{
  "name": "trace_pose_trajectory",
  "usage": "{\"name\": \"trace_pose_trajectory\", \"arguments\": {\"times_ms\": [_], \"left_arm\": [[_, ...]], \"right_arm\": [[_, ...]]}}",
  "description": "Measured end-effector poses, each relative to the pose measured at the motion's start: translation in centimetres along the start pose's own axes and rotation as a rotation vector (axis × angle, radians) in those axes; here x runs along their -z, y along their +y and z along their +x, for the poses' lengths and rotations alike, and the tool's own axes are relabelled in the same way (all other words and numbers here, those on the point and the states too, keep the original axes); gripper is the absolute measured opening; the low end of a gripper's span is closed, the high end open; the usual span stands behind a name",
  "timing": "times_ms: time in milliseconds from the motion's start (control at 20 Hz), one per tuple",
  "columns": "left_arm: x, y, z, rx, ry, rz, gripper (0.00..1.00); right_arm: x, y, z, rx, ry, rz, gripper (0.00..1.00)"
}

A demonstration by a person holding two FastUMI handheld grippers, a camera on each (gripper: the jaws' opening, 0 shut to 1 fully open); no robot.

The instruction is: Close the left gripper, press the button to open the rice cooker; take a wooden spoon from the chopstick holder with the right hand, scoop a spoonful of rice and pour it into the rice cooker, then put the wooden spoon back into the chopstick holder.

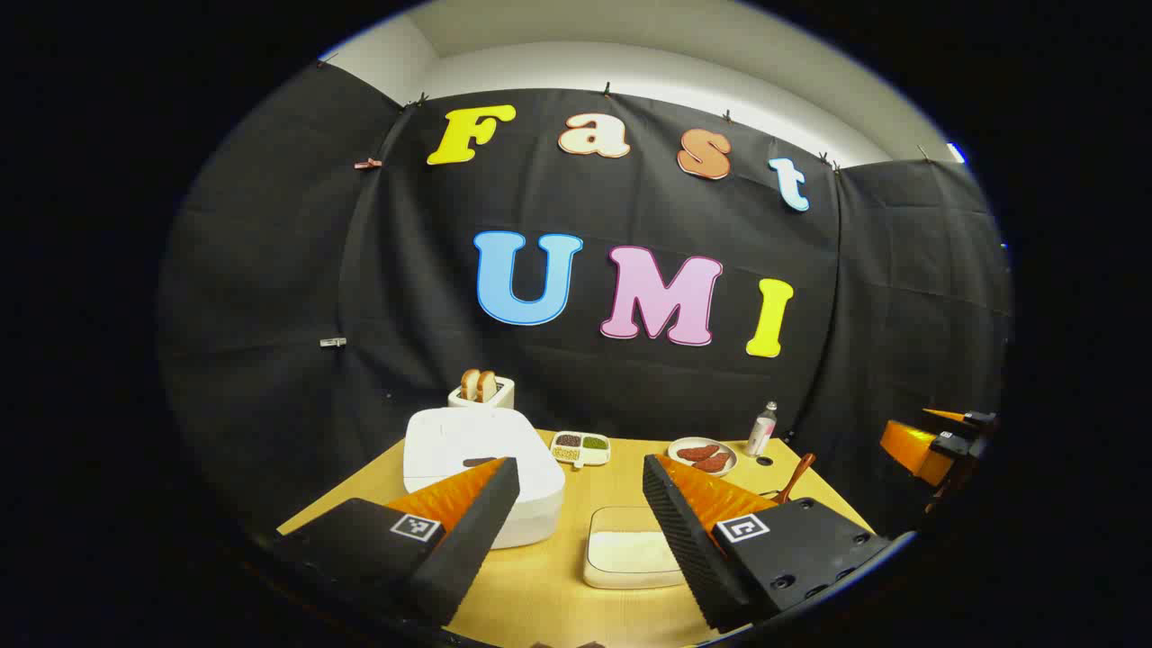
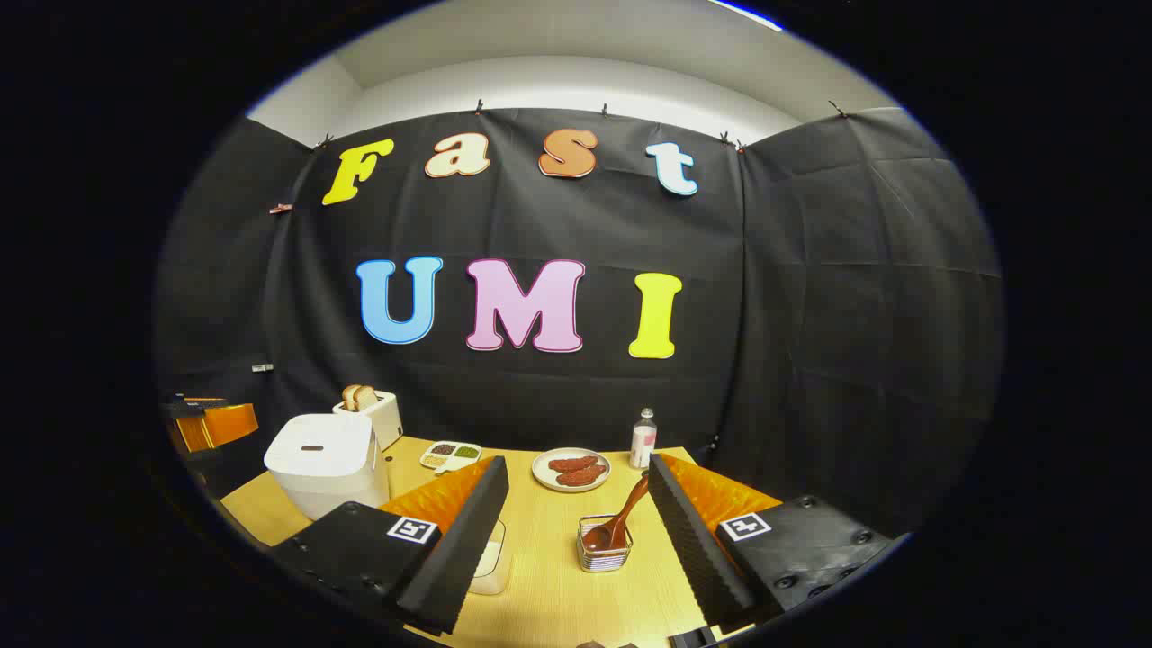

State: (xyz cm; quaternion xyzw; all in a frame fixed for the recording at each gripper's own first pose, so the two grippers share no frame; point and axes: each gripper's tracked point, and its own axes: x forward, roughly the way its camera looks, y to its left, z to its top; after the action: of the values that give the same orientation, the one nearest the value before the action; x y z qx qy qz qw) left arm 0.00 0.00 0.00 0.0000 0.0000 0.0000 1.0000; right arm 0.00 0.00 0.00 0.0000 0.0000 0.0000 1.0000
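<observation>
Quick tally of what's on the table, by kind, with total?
Appliances: 2, rice cooker, toaster
Dishes and trays: 3, meat plate, divided dish, rice tray
Bottle: 1
Spoon holder: 1
Wooden spoon: 1
Total: 8

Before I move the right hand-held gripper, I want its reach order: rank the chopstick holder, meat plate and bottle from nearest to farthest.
1. Chopstick holder, just ahead between the fingers.
2. Meat plate, behind it, mid-table.
3. Bottle, at the back by the wall.

White rice cooker (image 2: 324, 463) on a pale yellow wood-grain table (image 2: 558, 576). Reddish-brown wooden spoon (image 2: 616, 522) stands in a silvery wire chopstick holder (image 2: 603, 551) between the right gripper's fingers. Ahead, a white plate (image 2: 571, 470) of red-brown patties.
</observation>
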Motion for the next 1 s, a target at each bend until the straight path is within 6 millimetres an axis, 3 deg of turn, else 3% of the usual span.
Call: {"name": "trace_pose_trajectory", "arguments": {"times_ms": [650, 1000], "left_arm": [[3.1, 5.0, -1.4, 0.0, 0.045, 0.023, 0.96], [2.1, 6.5, 0.2, -0.003, 0.047, 0.032, 0.95]], "right_arm": [[0.0, 3.2, -1.9, 0.009, -0.03, 0.003, 0.98], [0.5, 3.3, -2.8, 0.041, -0.02, 0.008, 0.98]]}}
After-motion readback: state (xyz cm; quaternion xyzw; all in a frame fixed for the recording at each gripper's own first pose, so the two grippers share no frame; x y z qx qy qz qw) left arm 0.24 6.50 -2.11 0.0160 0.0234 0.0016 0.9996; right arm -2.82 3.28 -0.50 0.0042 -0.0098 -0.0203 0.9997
